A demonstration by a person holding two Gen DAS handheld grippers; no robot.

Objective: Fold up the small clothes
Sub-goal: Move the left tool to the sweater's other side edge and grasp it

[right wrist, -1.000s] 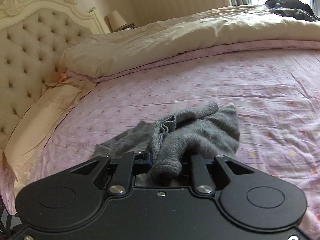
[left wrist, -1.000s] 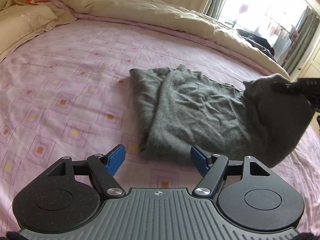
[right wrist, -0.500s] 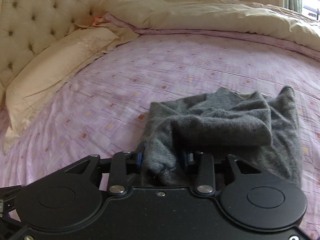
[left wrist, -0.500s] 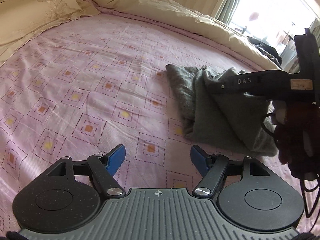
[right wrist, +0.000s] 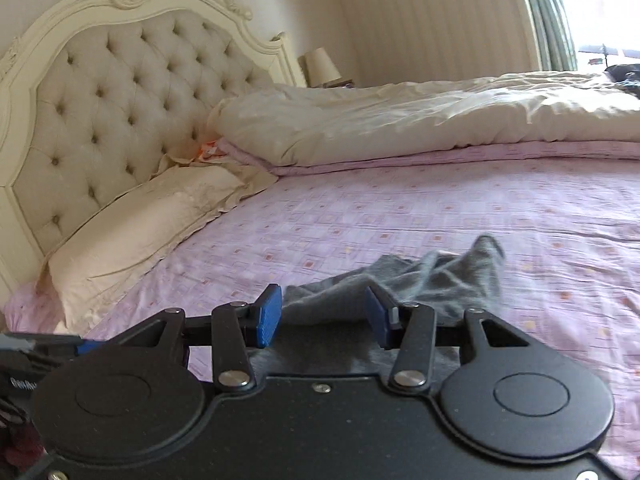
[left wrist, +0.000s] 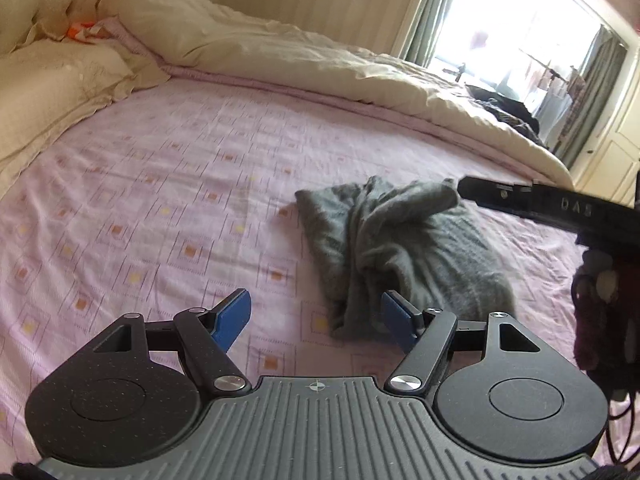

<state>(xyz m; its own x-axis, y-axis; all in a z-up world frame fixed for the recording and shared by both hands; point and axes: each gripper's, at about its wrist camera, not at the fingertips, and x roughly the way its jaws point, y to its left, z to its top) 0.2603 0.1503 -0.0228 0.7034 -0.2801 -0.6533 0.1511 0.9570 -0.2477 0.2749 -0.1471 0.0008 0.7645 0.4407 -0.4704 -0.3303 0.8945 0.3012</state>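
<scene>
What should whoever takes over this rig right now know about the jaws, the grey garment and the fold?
Left gripper: jaws open, empty, hovering at the near end of the grey garment.
Right gripper: jaws open, pads not pressing; grey cloth lies beyond them.
Garment: on the pink bedsheet, bunched and wrinkled, not held.
Done: one side lies folded over the rest.
Left: flatten the wrinkles, square the edges, probably fold once more.

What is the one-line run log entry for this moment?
left tongs: open, empty | right tongs: open, empty | grey knitted garment: rumpled on pink patterned bedsheet

Home bedroom: tufted headboard (right wrist: 120,120), pillow (right wrist: 140,232), duvet (right wrist: 400,120), curtained window (left wrist: 520,40).
</scene>
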